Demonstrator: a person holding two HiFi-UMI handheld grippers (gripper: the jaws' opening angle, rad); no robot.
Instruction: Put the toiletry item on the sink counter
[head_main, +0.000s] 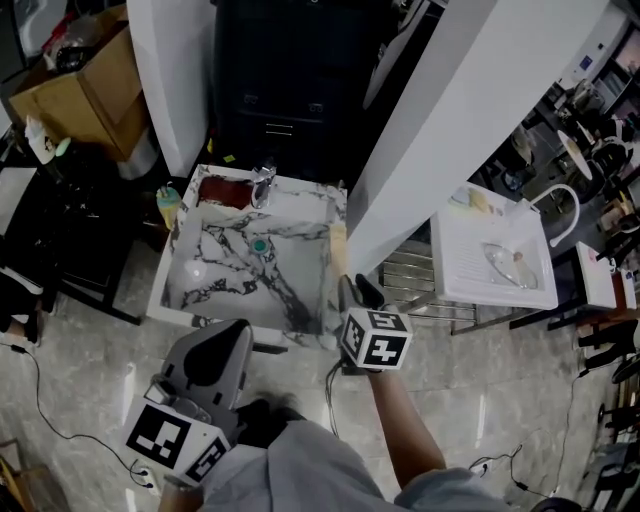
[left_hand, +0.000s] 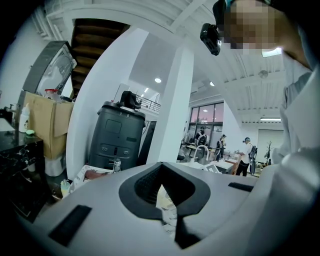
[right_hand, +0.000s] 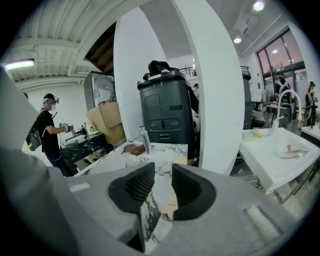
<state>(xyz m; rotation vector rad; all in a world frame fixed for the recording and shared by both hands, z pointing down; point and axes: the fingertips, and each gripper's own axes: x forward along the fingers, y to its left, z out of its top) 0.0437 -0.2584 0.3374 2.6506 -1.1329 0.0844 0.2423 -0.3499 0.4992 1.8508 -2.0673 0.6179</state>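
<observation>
Jaws gape empty on the right gripper (right_hand: 162, 172) and clench nothing on the left gripper (left_hand: 161, 167), likely because the item (head_main: 338, 245) already rests on the worktop (head_main: 305, 200).

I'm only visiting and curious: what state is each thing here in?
left gripper: shut, holding nothing
right gripper: open, nothing between its jaws
beige item: lying on the right rim of the sink
faucet: no water seen running
cardboard box: open at top
</observation>
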